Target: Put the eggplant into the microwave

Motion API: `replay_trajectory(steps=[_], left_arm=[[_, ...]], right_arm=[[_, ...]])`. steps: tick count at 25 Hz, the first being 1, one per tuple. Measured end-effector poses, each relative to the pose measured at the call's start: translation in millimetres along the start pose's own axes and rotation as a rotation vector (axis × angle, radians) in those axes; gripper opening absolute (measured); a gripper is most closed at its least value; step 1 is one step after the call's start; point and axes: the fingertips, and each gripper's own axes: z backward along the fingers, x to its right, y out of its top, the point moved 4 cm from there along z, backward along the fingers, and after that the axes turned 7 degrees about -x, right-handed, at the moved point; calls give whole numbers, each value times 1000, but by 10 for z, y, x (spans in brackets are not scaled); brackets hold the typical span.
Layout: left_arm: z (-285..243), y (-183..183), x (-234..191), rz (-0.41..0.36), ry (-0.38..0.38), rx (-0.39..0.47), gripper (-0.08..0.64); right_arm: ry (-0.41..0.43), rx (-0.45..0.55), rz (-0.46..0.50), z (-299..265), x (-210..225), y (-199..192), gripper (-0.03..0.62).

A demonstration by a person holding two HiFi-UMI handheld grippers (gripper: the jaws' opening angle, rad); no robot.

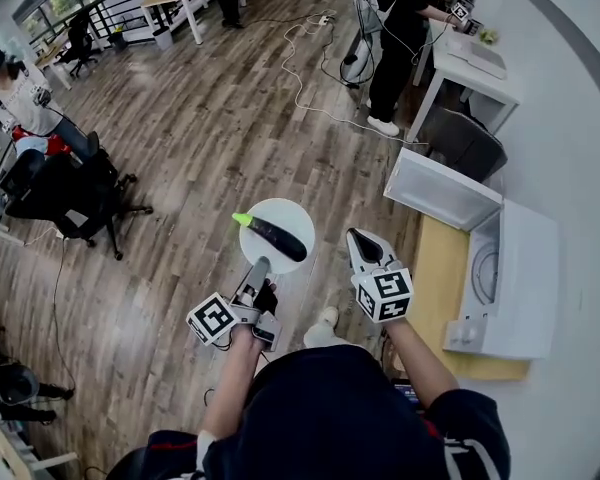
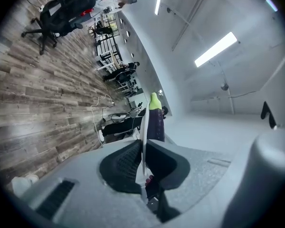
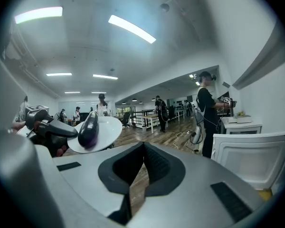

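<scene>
A dark purple eggplant (image 1: 276, 237) with a green stem lies on a white round plate (image 1: 290, 218). My left gripper (image 1: 260, 265) is shut on the plate's near rim and holds it level above the floor. In the left gripper view the plate (image 2: 143, 137) shows edge-on between the pads, with the eggplant (image 2: 155, 122) beyond. My right gripper (image 1: 360, 238) is shut and empty, just right of the plate. The white microwave (image 1: 515, 278) stands at the right with its door (image 1: 440, 190) swung open. In the right gripper view the eggplant (image 3: 88, 127) and plate (image 3: 108, 127) are at the left and the microwave door (image 3: 251, 158) at the right.
The microwave sits on a light wooden table (image 1: 435, 273). A black office chair (image 1: 75, 203) stands to the left, and cables (image 1: 300, 78) trail over the wood floor. A person (image 1: 395, 28) stands at a white desk (image 1: 470, 63) beyond the microwave.
</scene>
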Motion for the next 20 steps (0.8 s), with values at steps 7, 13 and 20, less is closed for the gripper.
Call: replay_trajectory(steps=[7,13,20], left_arm=[[-858,155,1,-7,-23,-83,32],[-1410,113,-19,-21,-55,-179,34],[-1935,-386,-122,-23,-47,-383,34]], right_arm=[[-80,21,-32,-255,777,177,12],[-172,33,-77,-214,1201,123,12],[-326,29,-158,228,1608,-209,12]])
